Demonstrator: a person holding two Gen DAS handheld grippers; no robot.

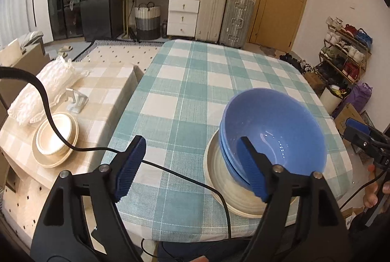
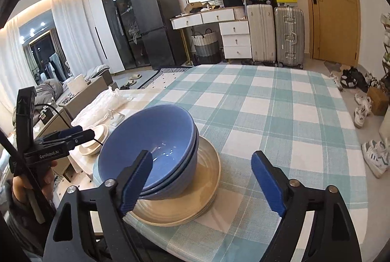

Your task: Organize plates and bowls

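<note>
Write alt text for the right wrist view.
Two nested blue bowls sit on stacked cream plates on a teal checked tablecloth. The open right gripper hangs empty just before them, the left gripper beside.

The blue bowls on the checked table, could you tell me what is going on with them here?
A person holds a gripper in each hand and is sorting dishes. Two blue bowls sit nested on a stack of cream plates on the green checked table. The left gripper and the right gripper are both open and hold nothing. More cream dishes wait on the beige-checked surface beside the table.
</note>
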